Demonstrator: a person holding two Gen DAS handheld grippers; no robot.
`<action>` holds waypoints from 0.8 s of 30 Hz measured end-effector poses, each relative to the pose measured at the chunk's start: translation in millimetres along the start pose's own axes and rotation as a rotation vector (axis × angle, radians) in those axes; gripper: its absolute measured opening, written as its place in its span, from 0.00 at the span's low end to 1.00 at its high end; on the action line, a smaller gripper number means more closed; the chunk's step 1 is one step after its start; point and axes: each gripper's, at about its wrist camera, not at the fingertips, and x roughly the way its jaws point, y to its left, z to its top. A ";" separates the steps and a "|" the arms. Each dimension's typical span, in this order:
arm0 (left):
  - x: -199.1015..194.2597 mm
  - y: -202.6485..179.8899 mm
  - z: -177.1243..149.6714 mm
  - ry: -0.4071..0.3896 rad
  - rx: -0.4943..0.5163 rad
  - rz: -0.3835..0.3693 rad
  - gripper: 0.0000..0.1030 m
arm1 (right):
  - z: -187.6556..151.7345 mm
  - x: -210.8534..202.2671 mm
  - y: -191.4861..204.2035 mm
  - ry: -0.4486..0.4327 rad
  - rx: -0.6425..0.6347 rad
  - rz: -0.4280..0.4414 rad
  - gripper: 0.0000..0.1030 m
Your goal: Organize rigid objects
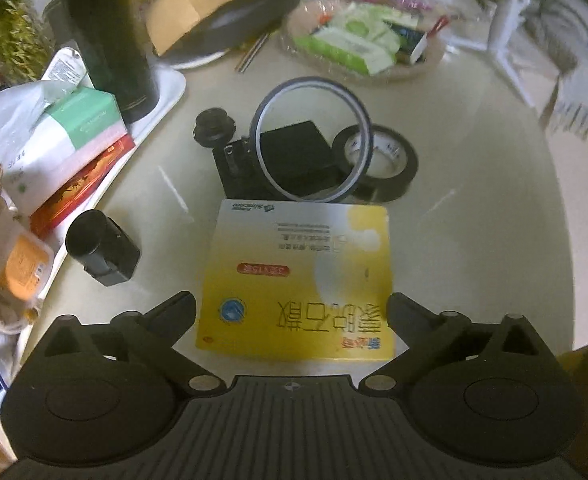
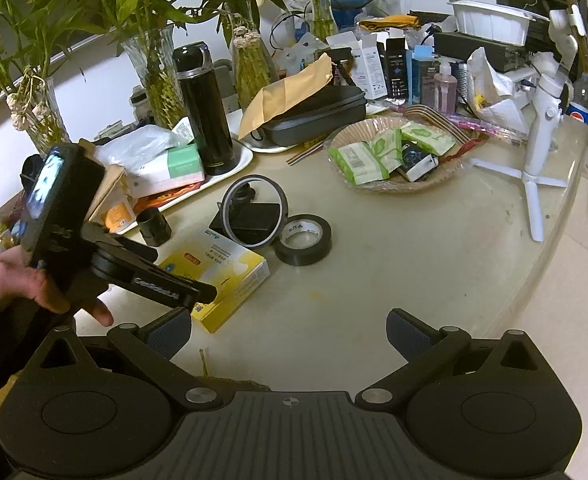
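A yellow and white box (image 1: 298,280) lies flat on the pale table. My left gripper (image 1: 292,308) stands open around its near end, a fingertip close beside each long edge, and the pads do not press it. In the right wrist view a hand (image 2: 34,284) holds this left gripper (image 2: 206,296) tilted down over the box (image 2: 230,268). Beyond the box are a black tape roll (image 1: 378,160), a thin hoop of tape (image 1: 314,140) leaning on a black block (image 1: 290,160), and a black cylinder (image 1: 102,248). My right gripper (image 2: 290,336) hangs open with nothing between its fingers.
A white tray (image 2: 238,168) at the back left carries a black flask (image 2: 206,112) and tissue packs. A basket (image 2: 446,176) of green packets sits behind the tape. A white tripod stand (image 2: 542,120) is at the right near the table's curved edge (image 2: 554,240). Plant vases line the back.
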 end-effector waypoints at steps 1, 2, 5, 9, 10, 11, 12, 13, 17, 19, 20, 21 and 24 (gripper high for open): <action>2.7 0.0 1.7 0.015 0.004 -0.005 1.00 | 0.3 0.2 -0.2 0.000 0.001 0.001 1.00; 4.5 0.7 2.8 0.025 0.001 -0.010 1.00 | 0.4 0.2 -0.2 0.000 0.002 0.002 1.00; 4.0 9.5 5.3 0.034 -0.063 -0.023 1.00 | 0.2 0.9 -0.5 0.000 0.004 0.001 1.00; -2.1 23.5 9.0 0.080 -0.173 -0.005 1.00 | 1.0 0.6 -0.1 -0.002 0.010 0.008 1.00; -3.0 27.3 11.2 0.096 -0.206 0.015 1.00 | 1.4 0.0 -0.1 -0.003 0.011 0.011 1.00; -4.0 30.0 12.2 0.100 -0.223 0.026 1.00 | 1.6 -0.5 0.1 -0.004 0.012 0.015 1.00; -4.0 31.8 13.3 0.098 -0.231 0.029 1.00 | 2.2 -1.1 0.2 -0.007 0.014 0.019 1.00; -2.1 33.3 14.0 0.099 -0.238 0.031 1.00 | 2.6 -1.6 0.4 -0.008 0.014 0.021 1.00; 3.6 26.5 14.3 0.107 -0.220 0.007 1.00 | 2.6 -2.5 1.1 -0.011 0.013 0.022 1.00; 4.0 21.6 13.3 0.115 -0.220 0.009 1.00 | 2.6 -2.8 0.4 -0.010 0.016 0.019 1.00; 4.2 20.4 13.0 0.130 -0.236 0.020 1.00 | 2.4 -3.3 -0.1 -0.011 0.019 0.017 1.00; 3.7 21.1 13.1 0.143 -0.272 0.043 1.00 | 2.5 -3.8 -0.5 -0.011 0.023 0.017 1.00; -0.8 24.8 11.5 0.152 -0.369 0.036 1.00 | 2.2 -4.7 -2.9 -0.014 0.029 0.020 1.00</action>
